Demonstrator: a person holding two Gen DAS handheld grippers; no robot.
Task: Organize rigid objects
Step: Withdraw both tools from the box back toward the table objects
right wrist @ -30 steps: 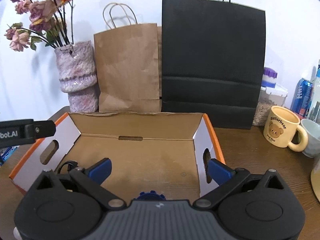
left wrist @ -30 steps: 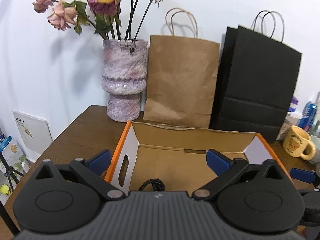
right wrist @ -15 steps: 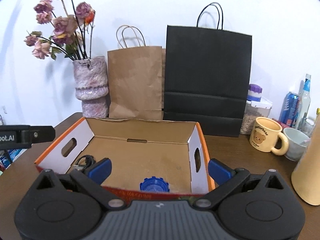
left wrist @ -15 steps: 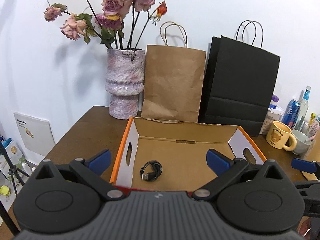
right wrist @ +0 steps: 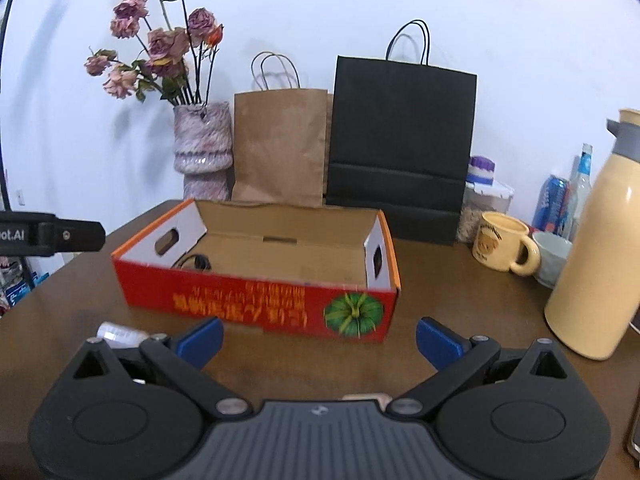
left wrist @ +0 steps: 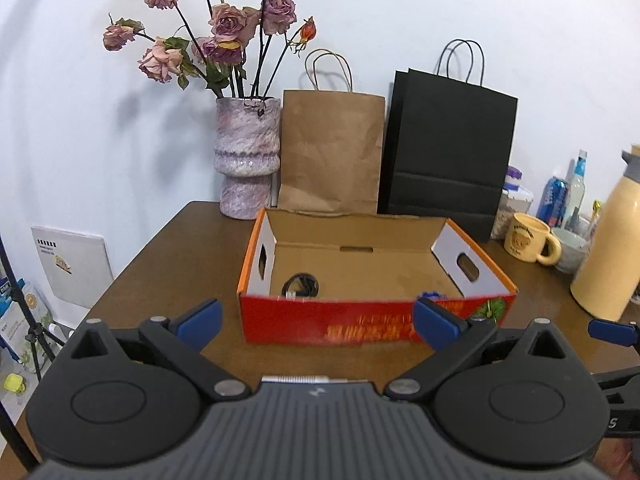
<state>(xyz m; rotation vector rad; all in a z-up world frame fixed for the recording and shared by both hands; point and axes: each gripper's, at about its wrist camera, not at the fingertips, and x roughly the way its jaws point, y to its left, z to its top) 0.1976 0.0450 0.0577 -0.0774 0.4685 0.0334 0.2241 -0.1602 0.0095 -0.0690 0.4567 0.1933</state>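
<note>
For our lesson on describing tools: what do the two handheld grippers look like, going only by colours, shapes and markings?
Both the left gripper and the right gripper share a ribbed dark grey body bearing a small light logo, two round black discs, black link arms with silver pivot pins, and blue fingertips. No cables or sleeves show.

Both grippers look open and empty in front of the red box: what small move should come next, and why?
Probably lower the right gripper toward the small white object lying on the table outside the box. Its jaws stand open and empty, while a black cable already lies inside. The left gripper is also open.
</note>
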